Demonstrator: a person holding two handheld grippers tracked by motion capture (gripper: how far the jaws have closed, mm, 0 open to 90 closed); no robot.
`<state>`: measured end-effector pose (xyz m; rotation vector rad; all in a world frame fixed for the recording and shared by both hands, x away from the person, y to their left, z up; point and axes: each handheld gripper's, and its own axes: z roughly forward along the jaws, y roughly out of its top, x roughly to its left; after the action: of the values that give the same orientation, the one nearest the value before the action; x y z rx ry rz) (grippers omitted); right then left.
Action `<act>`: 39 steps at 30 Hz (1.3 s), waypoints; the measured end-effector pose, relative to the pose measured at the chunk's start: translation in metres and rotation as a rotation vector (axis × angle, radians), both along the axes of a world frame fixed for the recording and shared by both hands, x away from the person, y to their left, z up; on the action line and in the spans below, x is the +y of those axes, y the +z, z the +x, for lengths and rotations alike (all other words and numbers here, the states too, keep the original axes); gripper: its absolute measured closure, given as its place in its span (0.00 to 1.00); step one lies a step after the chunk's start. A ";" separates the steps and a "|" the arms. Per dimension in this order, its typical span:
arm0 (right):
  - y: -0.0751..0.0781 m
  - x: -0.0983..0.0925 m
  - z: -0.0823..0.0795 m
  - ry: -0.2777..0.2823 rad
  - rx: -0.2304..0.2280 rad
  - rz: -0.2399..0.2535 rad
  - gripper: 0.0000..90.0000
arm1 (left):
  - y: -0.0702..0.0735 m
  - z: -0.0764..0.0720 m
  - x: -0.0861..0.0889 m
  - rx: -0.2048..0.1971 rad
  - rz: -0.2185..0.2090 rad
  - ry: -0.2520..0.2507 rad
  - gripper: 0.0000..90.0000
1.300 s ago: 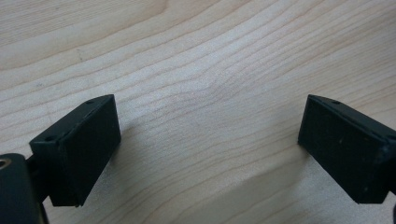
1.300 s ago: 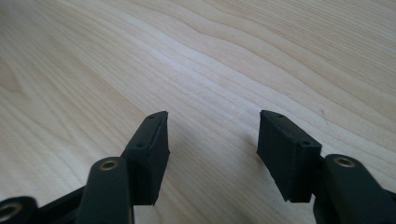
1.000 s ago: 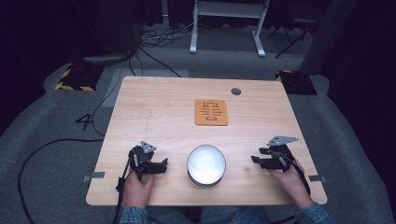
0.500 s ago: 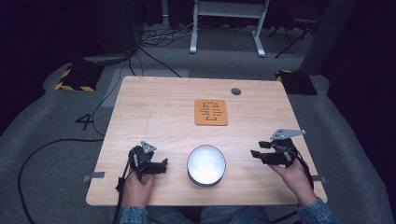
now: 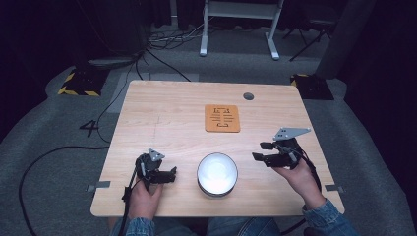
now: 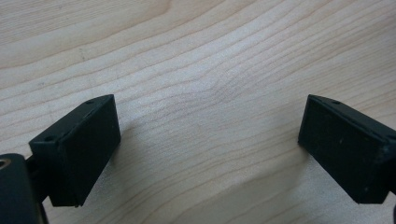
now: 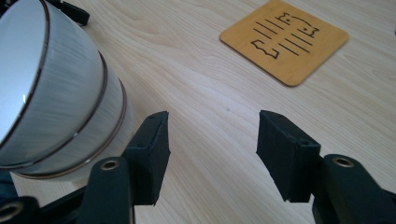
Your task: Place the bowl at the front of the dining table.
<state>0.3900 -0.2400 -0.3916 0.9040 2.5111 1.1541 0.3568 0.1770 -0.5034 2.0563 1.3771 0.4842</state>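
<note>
Your round white bowl with thin brown rings [image 5: 217,174] sits near the bench's [image 5: 162,113] front edge, about midway along it. Your left hand-held gripper [image 5: 167,175] rests just left of the bowl, jaws wide, holding nothing. Your right hand-held gripper [image 5: 260,151] is off to the right, jaws apart and empty. The square orange wooden coaster [image 5: 222,118] lies toward the back edge.

The table [image 5: 162,113] is pale wood with a clear grain and a smooth, matt finish, while the square coaster [image 5: 222,118] above the middle of the high view is a darker orange-brown wood with dark lines cut into it. The bowl [image 5: 217,173] looks like glazed ceramic, glossy white with thin brown bands round its wall. The jaw pads of the right gripper [image 7: 212,140] and left gripper [image 6: 208,149] are matt black with a slightly grainy face, and the sleeve [image 5: 324,219] at lower right is blue denim.
</note>
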 end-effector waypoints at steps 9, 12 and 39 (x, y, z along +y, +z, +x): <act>0.013 0.030 0.003 0.081 -0.018 0.015 0.48 | 0.000 0.000 0.000 0.000 0.000 0.000 0.06; 0.018 0.040 0.002 0.102 -0.031 0.004 0.49 | 0.000 0.000 0.000 0.000 0.000 0.000 0.06; 0.015 0.115 -0.006 0.270 -0.016 -0.066 0.57 | 0.000 0.000 0.000 0.000 0.000 0.000 0.06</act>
<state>0.3844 -0.1254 -0.3765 0.5484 2.7021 1.1376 0.3568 0.1771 -0.5034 2.0562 1.3768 0.4842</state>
